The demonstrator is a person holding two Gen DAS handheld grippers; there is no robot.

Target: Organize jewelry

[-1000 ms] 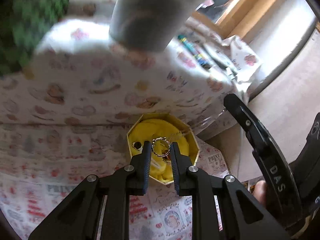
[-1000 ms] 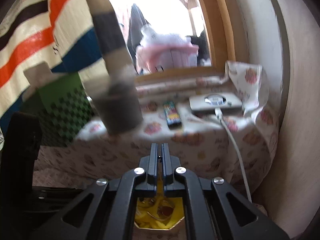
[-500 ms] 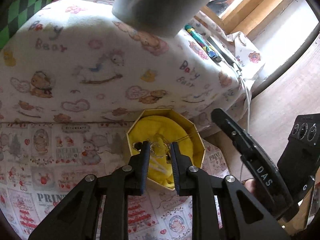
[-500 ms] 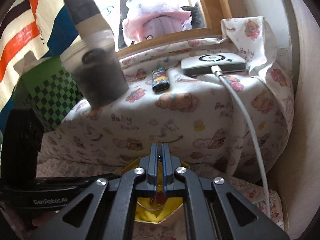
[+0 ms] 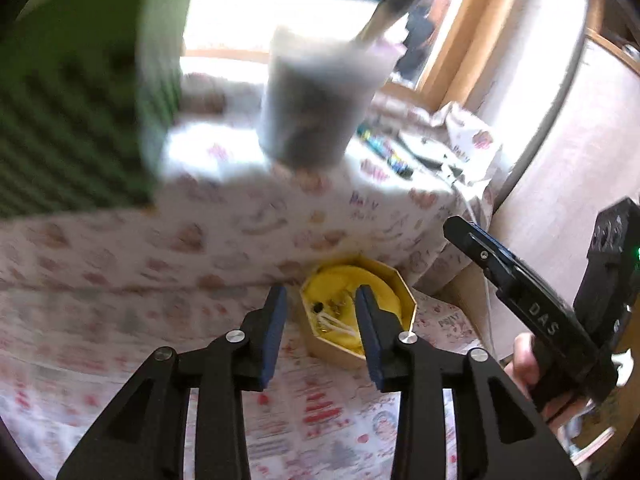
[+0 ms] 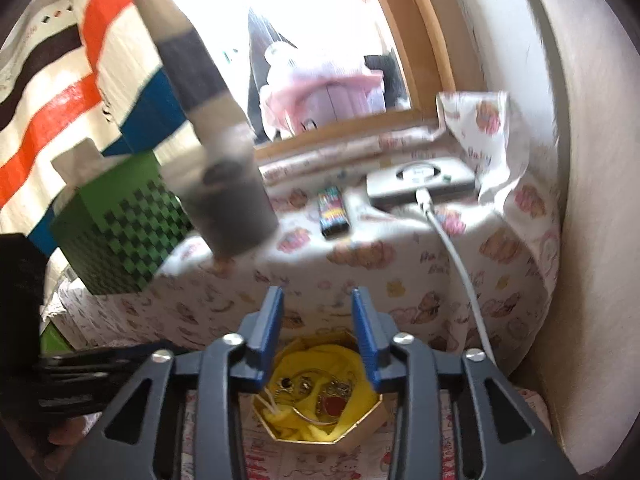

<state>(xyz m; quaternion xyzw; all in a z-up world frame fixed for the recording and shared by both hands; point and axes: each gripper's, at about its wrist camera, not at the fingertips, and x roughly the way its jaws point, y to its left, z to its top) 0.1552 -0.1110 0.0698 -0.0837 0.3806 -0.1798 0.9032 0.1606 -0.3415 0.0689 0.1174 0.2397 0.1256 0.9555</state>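
I find my left gripper (image 5: 320, 300) and right gripper (image 6: 316, 300) both spread wide and empty above the octagonal jewelry box (image 6: 352, 438), trinkets (image 6: 320, 394) inside.

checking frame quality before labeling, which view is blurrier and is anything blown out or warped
Left wrist view: heavy motion blur smears the green checkered box and the printed cloth; only the left gripper and the yellow jewelry box stay fairly sharp. Right wrist view: milder blur, the window blown out white. Both views: fisheye bending at the edges.
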